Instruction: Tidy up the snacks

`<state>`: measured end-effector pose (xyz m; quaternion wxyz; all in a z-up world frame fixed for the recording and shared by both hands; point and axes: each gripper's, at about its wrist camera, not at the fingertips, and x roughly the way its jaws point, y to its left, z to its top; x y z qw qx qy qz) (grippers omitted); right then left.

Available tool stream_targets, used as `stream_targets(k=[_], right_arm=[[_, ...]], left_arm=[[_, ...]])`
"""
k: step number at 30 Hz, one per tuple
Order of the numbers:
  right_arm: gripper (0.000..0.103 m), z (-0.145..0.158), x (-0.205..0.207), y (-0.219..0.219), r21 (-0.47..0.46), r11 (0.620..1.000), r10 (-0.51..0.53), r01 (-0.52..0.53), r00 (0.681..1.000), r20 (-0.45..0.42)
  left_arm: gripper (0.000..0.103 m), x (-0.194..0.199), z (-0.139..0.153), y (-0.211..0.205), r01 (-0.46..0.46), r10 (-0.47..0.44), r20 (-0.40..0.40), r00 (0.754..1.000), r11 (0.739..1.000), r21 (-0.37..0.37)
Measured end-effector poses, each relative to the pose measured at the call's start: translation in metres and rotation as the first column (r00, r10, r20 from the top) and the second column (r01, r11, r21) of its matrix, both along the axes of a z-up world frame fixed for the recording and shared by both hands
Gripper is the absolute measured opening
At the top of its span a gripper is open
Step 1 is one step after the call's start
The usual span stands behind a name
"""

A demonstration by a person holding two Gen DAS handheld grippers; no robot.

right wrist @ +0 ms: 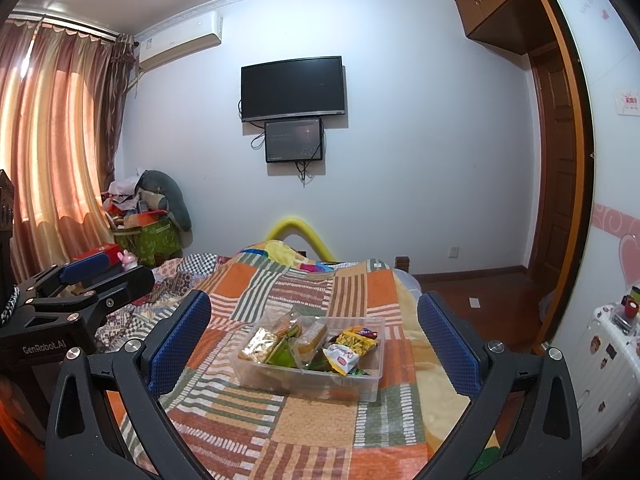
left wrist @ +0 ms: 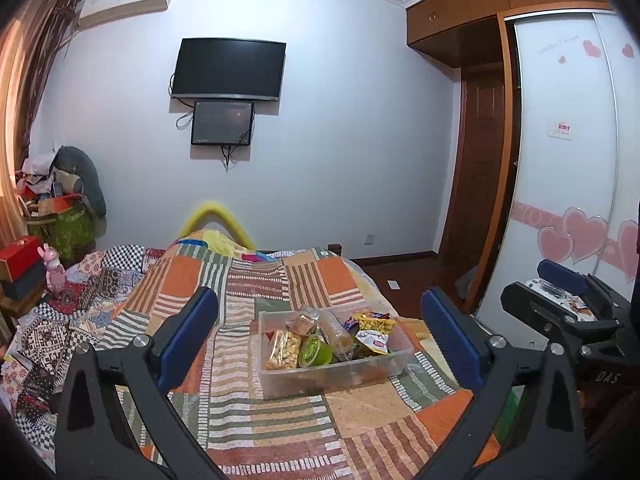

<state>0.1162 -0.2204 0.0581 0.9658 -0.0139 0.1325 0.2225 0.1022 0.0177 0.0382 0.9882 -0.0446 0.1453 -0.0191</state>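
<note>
A clear plastic box (left wrist: 340,378) full of wrapped snacks sits on a patchwork bedspread (left wrist: 248,412). In it I see a bag of yellow crackers (left wrist: 283,350), a green cup (left wrist: 315,351) and a yellow packet (left wrist: 376,325). My left gripper (left wrist: 320,328) is open and empty, held above and short of the box. The box also shows in the right wrist view (right wrist: 312,380), with a white packet (right wrist: 341,357) on top. My right gripper (right wrist: 314,330) is open and empty, also short of the box. Each gripper shows at the edge of the other's view.
The bed's right edge drops to a dark wood floor (left wrist: 404,272). A wardrobe with heart stickers (left wrist: 568,184) stands at the right, a white suitcase (right wrist: 608,364) beside it. A red box (left wrist: 18,258) and a pink toy (left wrist: 54,272) lie at the left. A TV (left wrist: 229,69) hangs on the far wall.
</note>
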Motion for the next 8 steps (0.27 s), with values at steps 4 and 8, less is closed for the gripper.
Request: stream_targets(k=[4, 8], right_arm=[[0.103, 0.0005, 0.0005, 0.0007, -0.002, 1.000, 0.002, -0.002, 1.000, -0.004], [0.103, -0.0005, 0.0013, 0.0017, -0.005, 1.000, 0.001, -0.001, 1.000, -0.007]], left_arm=[[0.103, 0.0009, -0.0022, 0.0007, -0.002, 0.002, -0.005, 1.000, 1.000, -0.003], [0.103, 0.0022, -0.0048, -0.0009, 0.000, 0.000, -0.011, 1.000, 1.000, 0.003]])
